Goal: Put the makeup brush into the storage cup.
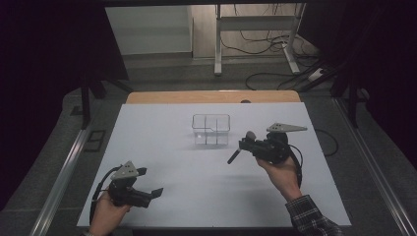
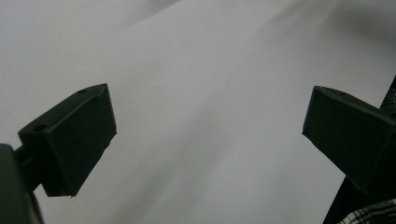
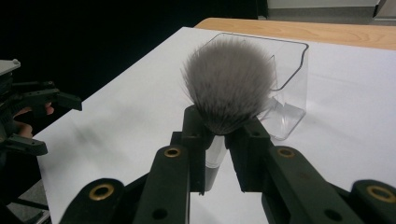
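My right gripper (image 1: 244, 144) is shut on a makeup brush (image 1: 234, 156) and holds it above the white table, just right of a clear plastic organizer (image 1: 211, 130). In the right gripper view the jaws (image 3: 219, 135) clamp the brush just below its fluffy grey bristles (image 3: 229, 84), and its pale handle hangs down between them. Behind the bristles stands the clear organizer (image 3: 292, 79). Low at the table's front left, my left gripper (image 1: 150, 182) is open with nothing between its jaws. The left gripper view shows those jaws (image 2: 210, 135) spread wide over bare white surface.
The white table top (image 1: 172, 162) ends in a wooden strip (image 1: 211, 97) at the far edge. Beyond it are desk legs and loose cables (image 1: 265, 49) on the floor. A plaid sleeve (image 1: 310, 216) comes in at the bottom right.
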`<state>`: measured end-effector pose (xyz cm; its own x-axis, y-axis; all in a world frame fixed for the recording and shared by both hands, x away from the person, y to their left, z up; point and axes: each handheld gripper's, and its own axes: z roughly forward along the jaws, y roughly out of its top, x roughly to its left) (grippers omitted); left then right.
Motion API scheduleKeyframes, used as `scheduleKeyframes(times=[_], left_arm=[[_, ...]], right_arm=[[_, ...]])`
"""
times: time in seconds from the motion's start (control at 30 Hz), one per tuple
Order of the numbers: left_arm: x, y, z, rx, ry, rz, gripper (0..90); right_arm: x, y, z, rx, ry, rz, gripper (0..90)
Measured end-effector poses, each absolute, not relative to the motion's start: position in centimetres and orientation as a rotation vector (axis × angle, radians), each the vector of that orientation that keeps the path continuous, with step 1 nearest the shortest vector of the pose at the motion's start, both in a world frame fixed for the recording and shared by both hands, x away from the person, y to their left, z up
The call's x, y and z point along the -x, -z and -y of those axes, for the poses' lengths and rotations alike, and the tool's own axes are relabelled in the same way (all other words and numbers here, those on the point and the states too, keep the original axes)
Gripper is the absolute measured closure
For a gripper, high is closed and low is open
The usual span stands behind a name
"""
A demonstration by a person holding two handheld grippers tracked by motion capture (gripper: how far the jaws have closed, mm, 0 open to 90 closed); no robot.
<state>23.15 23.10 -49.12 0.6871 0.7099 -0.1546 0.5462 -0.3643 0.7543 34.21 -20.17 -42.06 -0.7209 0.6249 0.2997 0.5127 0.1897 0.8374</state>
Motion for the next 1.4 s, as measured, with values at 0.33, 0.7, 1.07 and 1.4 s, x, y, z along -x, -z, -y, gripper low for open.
scheduleKeyframes(times=[0.33, 0.7, 1.07, 1.4], left_arm=[[-23.0, 49.3, -24.1, -2.067, -0.275, -0.984, 2.3], [-22.8, 49.6, -25.4, -2.063, -0.285, -1.023, 1.7], [-22.2, 49.8, -27.1, -2.042, -0.294, -1.069, 1.6], [-21.9, 50.0, -27.7, -2.048, -0.290, -1.087, 1.6]], right_arm=[[-34.9, 41.9, 20.0, -1.126, -1.583, -2.337, 76.6], [-35.9, 41.4, 19.9, -1.121, -1.571, -2.325, 76.6], [-37.0, 40.8, 19.5, -1.100, -1.564, -2.308, 76.6], [-38.3, 40.1, 19.7, -1.122, -1.563, -2.275, 76.6]])
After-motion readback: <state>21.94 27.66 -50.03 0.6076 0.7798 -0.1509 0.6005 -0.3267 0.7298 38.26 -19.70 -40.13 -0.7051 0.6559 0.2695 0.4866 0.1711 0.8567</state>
